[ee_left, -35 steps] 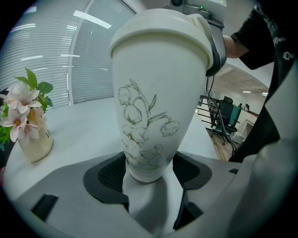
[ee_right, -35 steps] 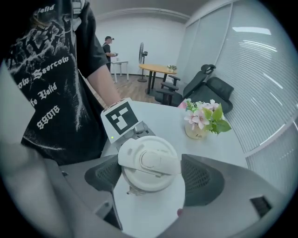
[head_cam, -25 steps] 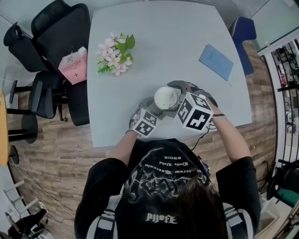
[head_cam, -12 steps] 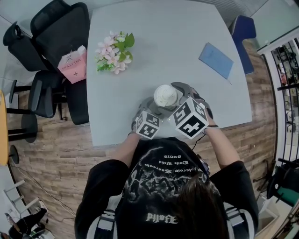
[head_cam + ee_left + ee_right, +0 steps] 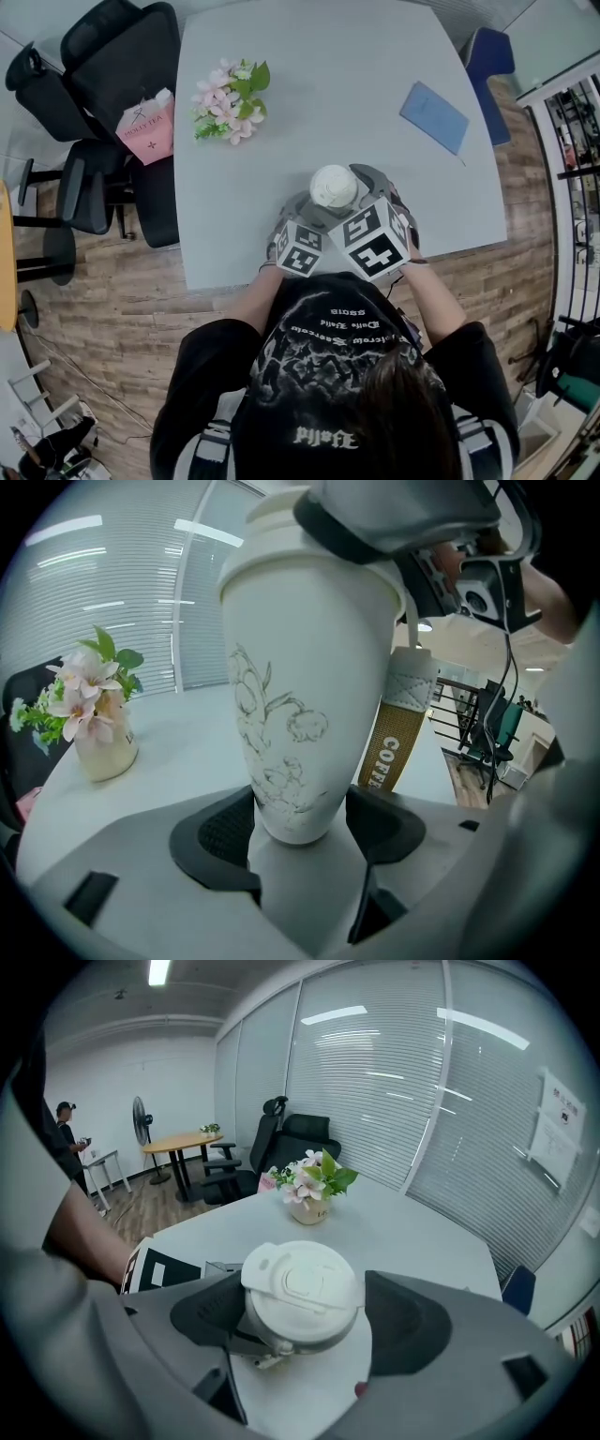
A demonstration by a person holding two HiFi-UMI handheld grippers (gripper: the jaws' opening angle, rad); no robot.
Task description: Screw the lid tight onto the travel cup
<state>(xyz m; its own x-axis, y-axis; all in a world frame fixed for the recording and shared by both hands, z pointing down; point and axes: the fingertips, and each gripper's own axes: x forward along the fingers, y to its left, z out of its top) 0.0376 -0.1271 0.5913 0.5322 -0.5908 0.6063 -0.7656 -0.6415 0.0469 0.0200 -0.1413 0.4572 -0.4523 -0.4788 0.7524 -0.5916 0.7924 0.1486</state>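
Starting at the lower middle of the head view, both tools were found side by side at the near edge of the worktop (image 5: 309, 84), close in front of the person. The left tool (image 5: 298, 829) was closed on the travel cup (image 5: 291, 705), with a pad pressed against each side of its narrow lower body. Whether the base rested on the worktop could not be told. A brown strap (image 5: 389, 752) was seen hanging just beside the cup. The right tool (image 5: 305, 1321) was clamped from above on the lid (image 5: 302, 1283), which sat on the cup's mouth. Its left pad was set hard against the rim and its right pad only just touching it.

Several risks were judged likely. The smooth, tapering body could be spun in the left pads by a further twist, so that the lid would be left loose. The round rim could be lost from the lighter right pad. Threads could be crossed if the lid had been seated tilted. With the cup so near the edge, a slip could send it to the floor.

Further back, a flower pot (image 5: 230, 103) at upper left and a blue booklet (image 5: 433, 120) at upper right were well apart from the work.
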